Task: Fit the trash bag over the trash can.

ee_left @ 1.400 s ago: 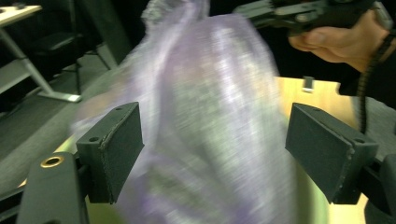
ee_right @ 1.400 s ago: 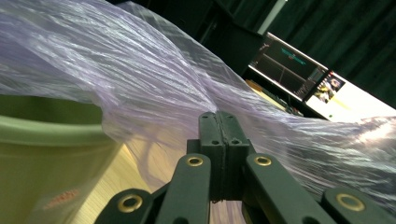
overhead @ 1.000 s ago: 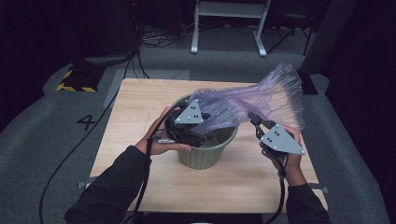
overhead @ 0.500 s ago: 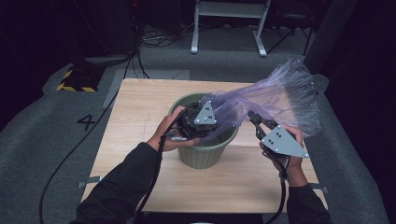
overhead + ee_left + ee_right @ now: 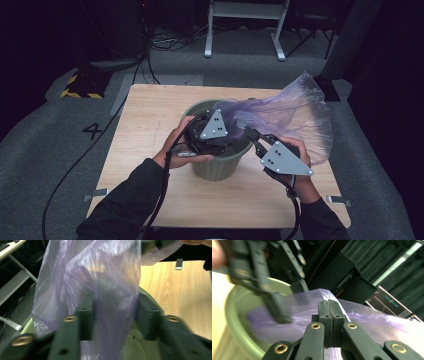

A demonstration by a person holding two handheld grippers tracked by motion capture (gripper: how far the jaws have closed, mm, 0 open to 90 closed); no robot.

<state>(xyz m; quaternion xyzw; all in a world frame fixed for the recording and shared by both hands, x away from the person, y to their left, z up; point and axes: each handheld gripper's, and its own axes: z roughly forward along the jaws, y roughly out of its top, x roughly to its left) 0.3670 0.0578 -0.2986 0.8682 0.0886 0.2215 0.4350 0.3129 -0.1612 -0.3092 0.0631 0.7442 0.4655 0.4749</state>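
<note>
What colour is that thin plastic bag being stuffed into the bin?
The plastic bag is a see-through pale purple, clearest in the left gripper view.

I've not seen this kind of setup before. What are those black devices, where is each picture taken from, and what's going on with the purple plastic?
A person stands at a wooden table and holds a hand-operated tool in each hand; each ends in two-jawed tongs. One picture comes from a fixed camera above, looking down on the table. The other two come from cameras riding on each tool, looking along its own black jaws.

On the table stands a green bin. A thin purple plastic bag stretches from the bin out to the right.

The right tongs are shut on the bag, pinching a fold of it. The left tongs sit over the bin's mouth with the bag hanging between their jaws, which have just opened a little; the picture is too blurred to tell if they press on it. It looks like the bag is being fitted into the bin.
</note>
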